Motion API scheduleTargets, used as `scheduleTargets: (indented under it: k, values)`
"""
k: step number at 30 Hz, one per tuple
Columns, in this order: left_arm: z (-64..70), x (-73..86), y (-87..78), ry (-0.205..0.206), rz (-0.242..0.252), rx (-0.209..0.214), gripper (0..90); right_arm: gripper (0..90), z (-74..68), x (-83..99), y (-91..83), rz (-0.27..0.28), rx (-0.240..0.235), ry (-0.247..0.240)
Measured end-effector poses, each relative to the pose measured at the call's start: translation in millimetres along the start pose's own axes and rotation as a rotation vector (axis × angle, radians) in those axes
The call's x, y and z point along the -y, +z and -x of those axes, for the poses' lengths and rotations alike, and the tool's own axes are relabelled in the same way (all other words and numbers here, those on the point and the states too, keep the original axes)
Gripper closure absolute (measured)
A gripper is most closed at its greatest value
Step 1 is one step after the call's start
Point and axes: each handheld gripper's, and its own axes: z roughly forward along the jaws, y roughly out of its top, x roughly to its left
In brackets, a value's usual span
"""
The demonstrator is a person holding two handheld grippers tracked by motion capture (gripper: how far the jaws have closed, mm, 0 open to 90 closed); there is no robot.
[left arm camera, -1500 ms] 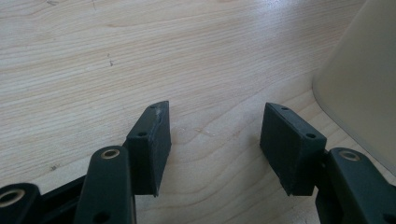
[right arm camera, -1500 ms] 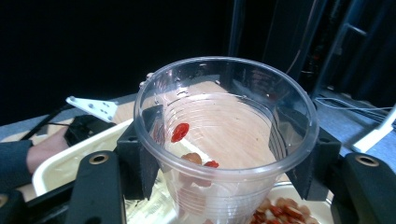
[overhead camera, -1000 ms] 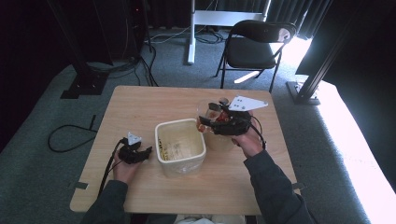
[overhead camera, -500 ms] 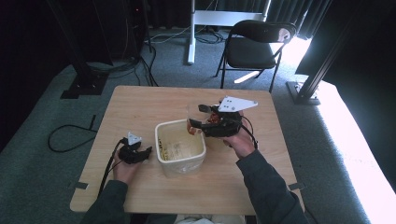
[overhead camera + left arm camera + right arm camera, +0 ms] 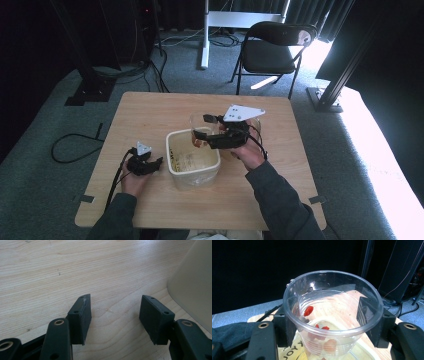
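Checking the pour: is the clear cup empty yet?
Not empty: red pieces cling inside the clear cup, held tipped by the right gripper.

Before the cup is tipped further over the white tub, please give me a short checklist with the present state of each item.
1. Right gripper holds the clear cup on both sides: ok.
2. Cup over the white tub: ok, its mouth is above the tub's far rim.
3. Red pieces left in the cup: ok, several.
4. Left gripper open and holding nothing: ok.
5. Tub steadied: not ok, left gripper rests beside it on the table, not touching.
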Motion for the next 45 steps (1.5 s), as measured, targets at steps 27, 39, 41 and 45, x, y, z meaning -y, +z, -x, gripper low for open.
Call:
scheduleTargets:
  k: [27, 39, 41, 45]
  values:
    - [-0.1, 0.0, 0.0, 0.000, -0.001, 0.000, 43.7, 30.7, -11.6, 17.5, 31.1, -0.064, -0.025, 0.001]
    - [0.0, 0.0, -0.1, 0.001, -0.001, 0.001, 43.7, 25.3, -12.5, 23.9, 38.0, -0.091, -0.022, 0.034]
    - [-0.1, 0.0, -0.1, 0.001, -0.001, 0.001, 43.7, 23.3, -12.4, 24.3, 38.6, -0.088, -0.023, 0.045]
    - [-0.1, 0.0, -0.1, 0.001, -0.001, 0.001, 43.7, 21.1, -11.8, 25.4, 39.5, -0.088, -0.031, 0.059]
